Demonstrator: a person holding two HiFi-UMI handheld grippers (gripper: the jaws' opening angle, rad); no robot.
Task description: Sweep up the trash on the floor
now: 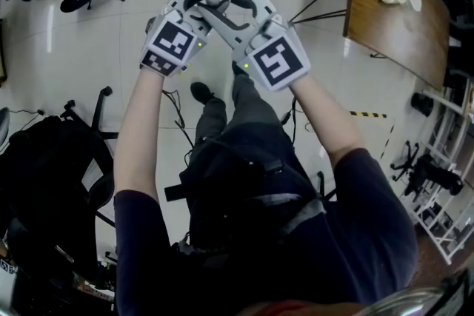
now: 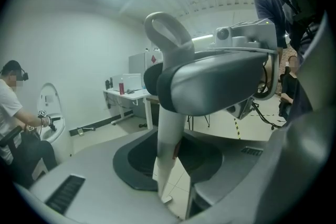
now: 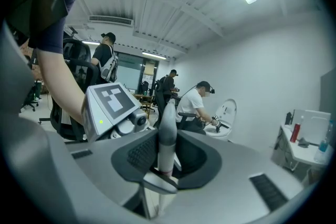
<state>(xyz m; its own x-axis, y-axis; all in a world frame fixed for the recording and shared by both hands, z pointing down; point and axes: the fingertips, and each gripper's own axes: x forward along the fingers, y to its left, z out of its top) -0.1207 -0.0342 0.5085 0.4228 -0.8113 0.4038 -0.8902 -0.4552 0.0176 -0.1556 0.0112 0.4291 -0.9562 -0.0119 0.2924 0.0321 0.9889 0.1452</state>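
Jaws apart on left hand-held gripper (image 2: 173,165) and right hand-held gripper (image 3: 167,161) — smooth grey curved fingers (image 2: 169,134) interlaced.

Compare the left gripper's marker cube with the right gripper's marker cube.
The left gripper's white cube with black square markers shows two marked faces; the right gripper's white marker cube shows mainly one, squarely. Their black patterns differ. The left cube looks smaller than the right. Both have a small green light beside them.
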